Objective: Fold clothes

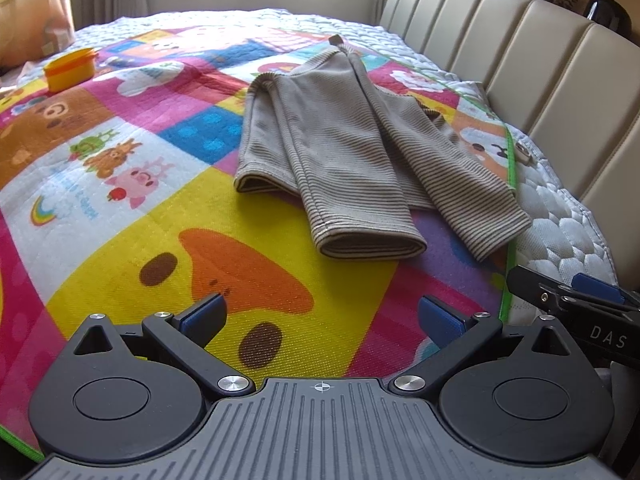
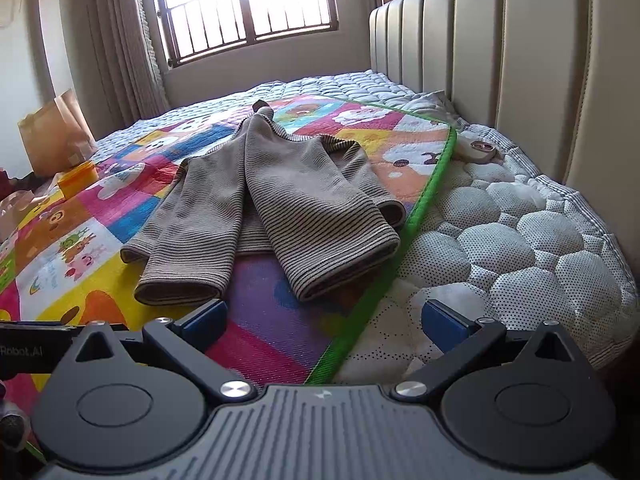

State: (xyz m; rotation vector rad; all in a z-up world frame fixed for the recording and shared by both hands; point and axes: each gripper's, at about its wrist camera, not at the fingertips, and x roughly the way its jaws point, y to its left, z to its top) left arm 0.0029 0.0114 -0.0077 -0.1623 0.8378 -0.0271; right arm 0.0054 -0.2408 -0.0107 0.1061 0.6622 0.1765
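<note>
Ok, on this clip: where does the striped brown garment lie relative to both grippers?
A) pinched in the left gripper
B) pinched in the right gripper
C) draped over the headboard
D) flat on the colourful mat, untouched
D: the striped garment lies on the play mat, ahead of the open left gripper and the open right gripper, neither touching it.

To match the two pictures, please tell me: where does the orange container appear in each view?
Left wrist view: orange container at upper left, on the colourful mat.
Right wrist view: orange container at the left edge, middle height.
Shared landmark: the striped brown garment to its right.
</note>
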